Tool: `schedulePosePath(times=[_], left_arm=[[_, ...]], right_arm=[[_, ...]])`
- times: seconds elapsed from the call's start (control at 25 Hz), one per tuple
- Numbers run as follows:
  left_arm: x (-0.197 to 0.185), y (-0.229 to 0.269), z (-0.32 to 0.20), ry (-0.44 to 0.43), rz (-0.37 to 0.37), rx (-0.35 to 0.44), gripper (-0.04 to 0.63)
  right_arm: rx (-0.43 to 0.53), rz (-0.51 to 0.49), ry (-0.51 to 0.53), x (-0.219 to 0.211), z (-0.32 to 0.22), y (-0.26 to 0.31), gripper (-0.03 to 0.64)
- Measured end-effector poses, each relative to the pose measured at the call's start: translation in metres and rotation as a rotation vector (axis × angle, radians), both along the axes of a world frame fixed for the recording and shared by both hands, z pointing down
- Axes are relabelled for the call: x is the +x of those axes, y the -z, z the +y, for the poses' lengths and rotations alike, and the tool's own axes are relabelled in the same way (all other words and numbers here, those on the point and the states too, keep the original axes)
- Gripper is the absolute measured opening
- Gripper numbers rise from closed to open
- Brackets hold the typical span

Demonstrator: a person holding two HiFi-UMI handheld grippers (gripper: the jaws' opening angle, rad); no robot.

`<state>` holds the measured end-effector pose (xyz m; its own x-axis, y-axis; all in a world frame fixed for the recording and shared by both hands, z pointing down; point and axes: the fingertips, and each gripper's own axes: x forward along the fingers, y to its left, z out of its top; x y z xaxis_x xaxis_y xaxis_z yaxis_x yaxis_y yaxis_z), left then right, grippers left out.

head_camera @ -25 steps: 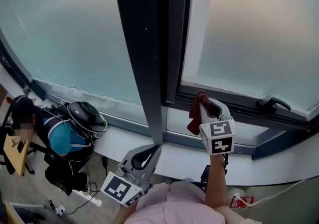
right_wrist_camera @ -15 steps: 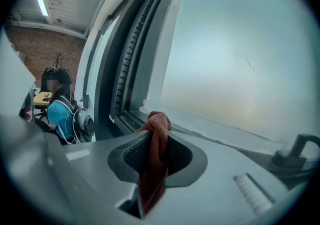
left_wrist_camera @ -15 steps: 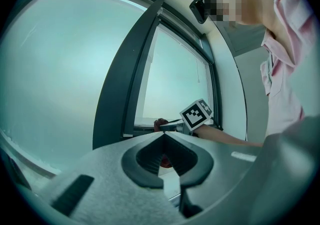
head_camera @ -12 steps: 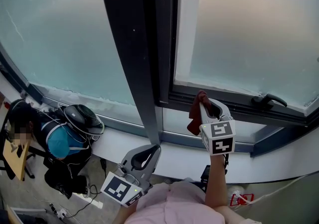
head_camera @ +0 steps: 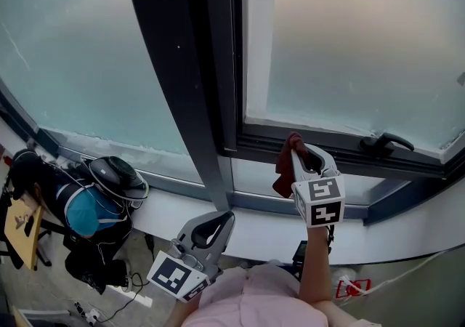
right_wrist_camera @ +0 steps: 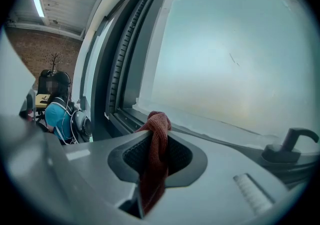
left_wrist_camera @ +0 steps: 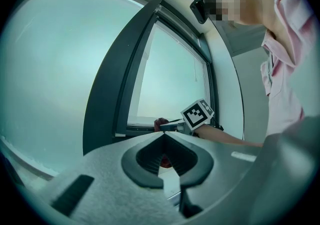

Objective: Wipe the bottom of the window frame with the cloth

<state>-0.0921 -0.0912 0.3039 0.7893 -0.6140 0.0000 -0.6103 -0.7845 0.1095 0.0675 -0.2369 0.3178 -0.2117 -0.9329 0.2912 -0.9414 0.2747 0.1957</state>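
We have the dark red knitted cloth [head_camera: 283, 171] clamped in our right gripper [head_camera: 299, 150], near the dark metal window frame's bottom rail [head_camera: 350, 153] at twelve o'clock, left gripper [head_camera: 225, 216] closed on nothing at seven, so let's press flat and sweep evenly toward two.

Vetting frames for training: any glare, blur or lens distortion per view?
Head view: frosted panes light evenly, no hard glare; cloth in right gripper crisp. Left gripper view: heavy fisheye bends the window frame, corners vignetted black. Right gripper view: same fisheye, panes bright, handle readable.
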Motion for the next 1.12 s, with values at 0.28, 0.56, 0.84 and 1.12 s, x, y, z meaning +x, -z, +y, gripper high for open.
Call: schedulePosePath(times=[0.28, 0.56, 0.84, 1.12], left_arm=[[0.008, -0.001, -0.002, -0.01, 0.001, -0.008, -0.002], [0.016, -0.003, -0.004, -0.02, 0.003, -0.018, -0.002], [0.029, -0.003, -0.005, -0.037, 0.001, -0.021, -0.002], [0.041, -0.005, -0.004, -0.051, -0.008, -0.026, -0.002]], right_arm=[[0.0, -0.012, -0.009, 0.009, 0.002, 0.0, 0.06], [0.0, -0.018, -0.012, 0.018, 0.005, 0.0, 0.06], [0.003, -0.033, -0.013, 0.028, 0.008, 0.001, 0.06], [0.006, -0.039, -0.014, 0.04, 0.011, -0.001, 0.061]])
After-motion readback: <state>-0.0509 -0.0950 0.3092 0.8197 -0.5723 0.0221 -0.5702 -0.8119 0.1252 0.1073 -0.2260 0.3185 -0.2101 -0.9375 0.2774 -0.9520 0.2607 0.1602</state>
